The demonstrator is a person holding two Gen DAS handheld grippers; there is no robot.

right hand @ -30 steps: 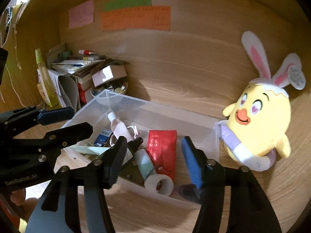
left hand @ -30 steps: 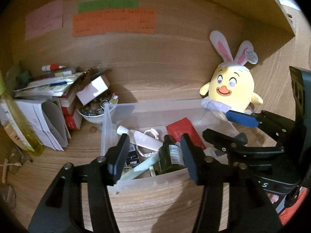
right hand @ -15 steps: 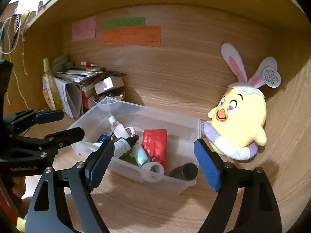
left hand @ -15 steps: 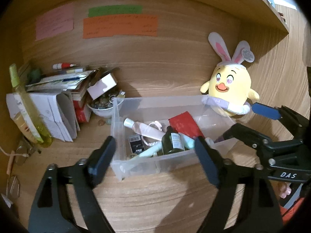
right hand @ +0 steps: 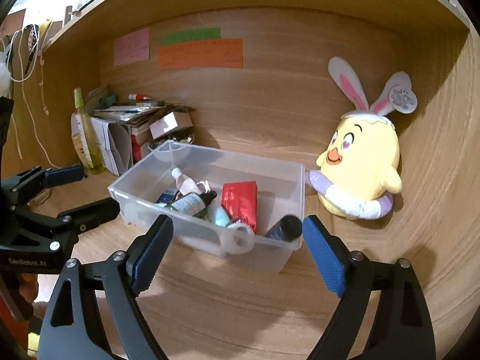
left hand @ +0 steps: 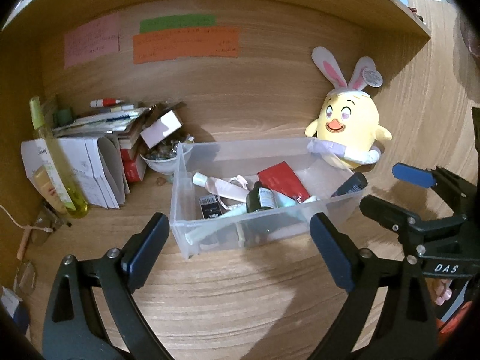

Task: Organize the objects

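My clear box [left hand: 264, 228] of bottles sits mid-bench [left hand: 240, 300], plush chick [left hand: 349, 132] touching its two o'clock corner. Left hand-held gripper [left hand: 237, 246] and right hand-held gripper [right hand: 237, 249] are opening, empty. A careless reach could topple the chick.

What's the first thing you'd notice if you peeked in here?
Probably the yellow plush chick with bunny ears, sitting by the wooden wall, right of the clear plastic bin. That bin holds a jumble of bottles and a red packet. Pink, green and orange paper notes are stuck on the back wall.
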